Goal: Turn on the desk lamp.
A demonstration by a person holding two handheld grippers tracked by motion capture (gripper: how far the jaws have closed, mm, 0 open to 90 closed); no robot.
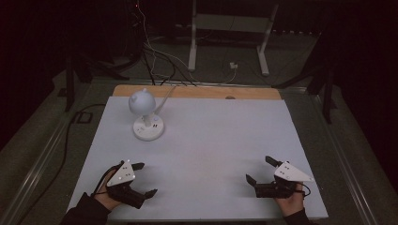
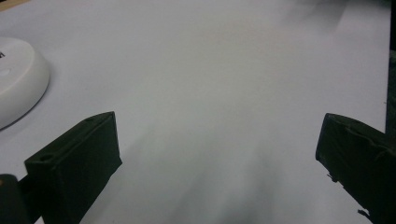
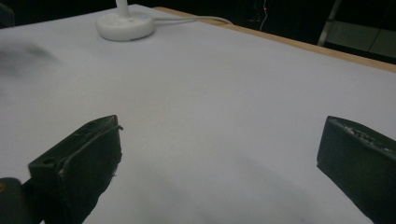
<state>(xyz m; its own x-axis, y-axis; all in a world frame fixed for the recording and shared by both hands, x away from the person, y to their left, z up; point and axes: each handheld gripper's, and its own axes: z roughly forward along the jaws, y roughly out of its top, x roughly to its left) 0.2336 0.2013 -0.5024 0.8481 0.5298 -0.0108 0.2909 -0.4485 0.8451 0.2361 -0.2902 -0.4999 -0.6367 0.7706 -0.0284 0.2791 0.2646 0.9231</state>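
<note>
A small white desk lamp (image 1: 142,102) stands on a round white base (image 1: 149,128) at the table's back left; its base edge (image 2: 18,88) shows in the left gripper view and its base (image 3: 124,25) with a white cord (image 3: 196,19) in the right gripper view. My left gripper (image 1: 144,179) rests at the front left of the white table (image 1: 211,140), jaws wide apart, nothing between them. My right gripper (image 1: 259,169) sits at the front right, also open and empty. In their own views, the left gripper (image 2: 219,154) and right gripper (image 3: 219,154) frame bare white surface.
A wooden strip (image 1: 197,92) runs along the table's far edge. Beyond it, cables (image 1: 155,56) trail over the dark floor near a white frame stand (image 1: 230,33). Black stand legs (image 1: 324,79) flank the table on both sides.
</note>
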